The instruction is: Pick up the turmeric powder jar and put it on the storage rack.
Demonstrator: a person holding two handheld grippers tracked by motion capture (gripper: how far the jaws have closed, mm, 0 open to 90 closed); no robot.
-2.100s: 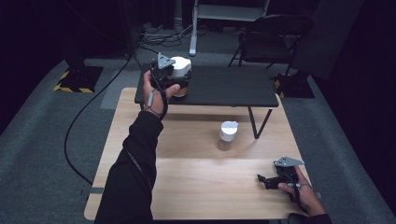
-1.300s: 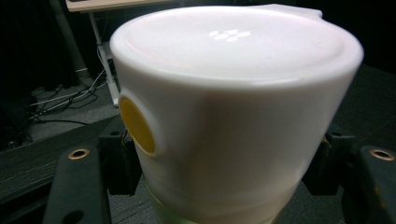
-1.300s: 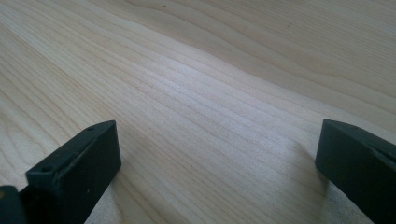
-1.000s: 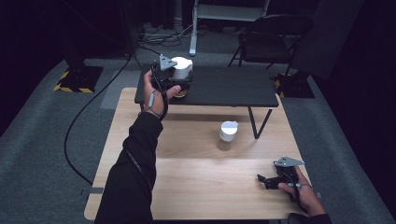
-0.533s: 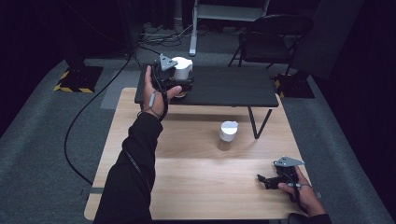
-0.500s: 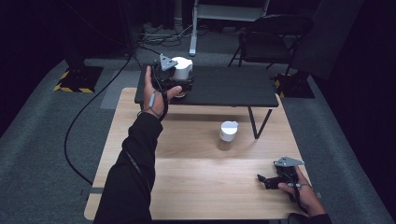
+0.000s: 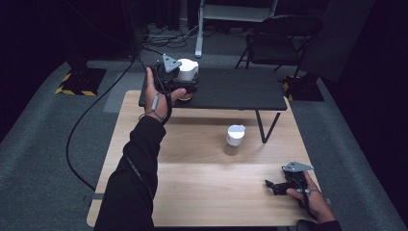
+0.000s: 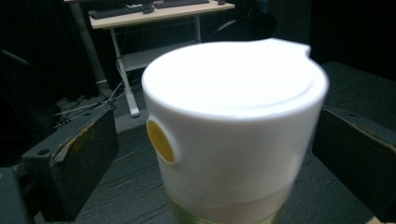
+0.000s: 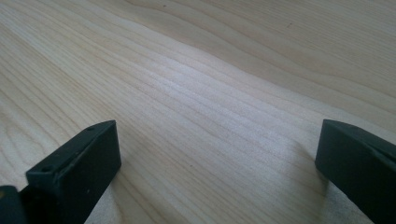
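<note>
Here the left gripper (image 7: 188,86), jaws just opened and standing clear either side of the white-lidded jar (image 7: 186,72) on the far black shelf (image 7: 231,89), should withdraw straight back; right gripper (image 7: 273,185) rests open.

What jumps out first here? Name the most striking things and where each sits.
The white-lidded jar with a yellow dot stands on the low black table at the far side, between the left gripper's jaws, which have just been opening and stand clear of it. A second white-lidded jar stands mid wooden table; the right gripper rests open near-right.
</note>
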